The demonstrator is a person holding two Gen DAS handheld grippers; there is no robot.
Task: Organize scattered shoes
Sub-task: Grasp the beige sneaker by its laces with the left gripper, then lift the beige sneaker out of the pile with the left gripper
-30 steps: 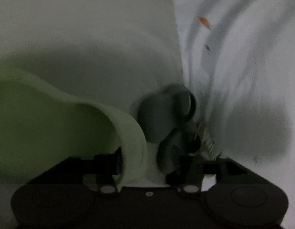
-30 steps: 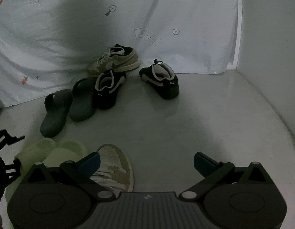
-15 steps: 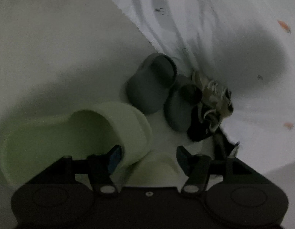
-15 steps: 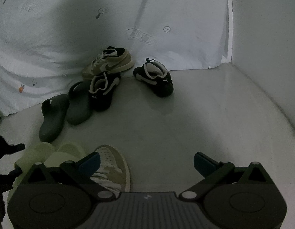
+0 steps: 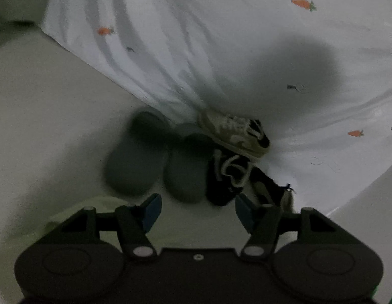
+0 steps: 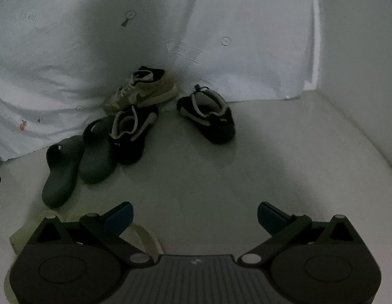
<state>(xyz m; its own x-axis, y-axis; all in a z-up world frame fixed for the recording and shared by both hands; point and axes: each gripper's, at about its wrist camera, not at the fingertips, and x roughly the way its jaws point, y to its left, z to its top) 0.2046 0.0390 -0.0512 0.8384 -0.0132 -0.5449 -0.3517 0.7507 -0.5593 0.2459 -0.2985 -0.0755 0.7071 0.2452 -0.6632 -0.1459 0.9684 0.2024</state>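
Note:
Shoes lie on a pale floor by a carrot-print sheet. In the right wrist view: two dark grey slides [image 6: 61,169] [image 6: 98,149], a black sneaker [image 6: 130,134] beside them, a tan sneaker [image 6: 142,91] against the sheet, and a second black sneaker [image 6: 208,116] apart to the right. A pale green slide [image 6: 28,230] shows under my open, empty right gripper [image 6: 194,215]. In the left wrist view my left gripper [image 5: 198,211] is open and empty, just short of the grey slides [image 5: 135,162] [image 5: 188,167], black sneaker [image 5: 228,177] and tan sneaker [image 5: 234,134]. The green slide [image 5: 76,207] lies below its left finger.
The white sheet [image 6: 246,50] with carrot prints hangs behind the shoes. A pale wall [image 6: 360,50] stands at the right. Bare floor [image 6: 284,164] stretches to the right of the shoes.
My left gripper has let go of the green slide, which now lies low at the left, and has swung toward the grey slides. The right gripper has moved forward a little.

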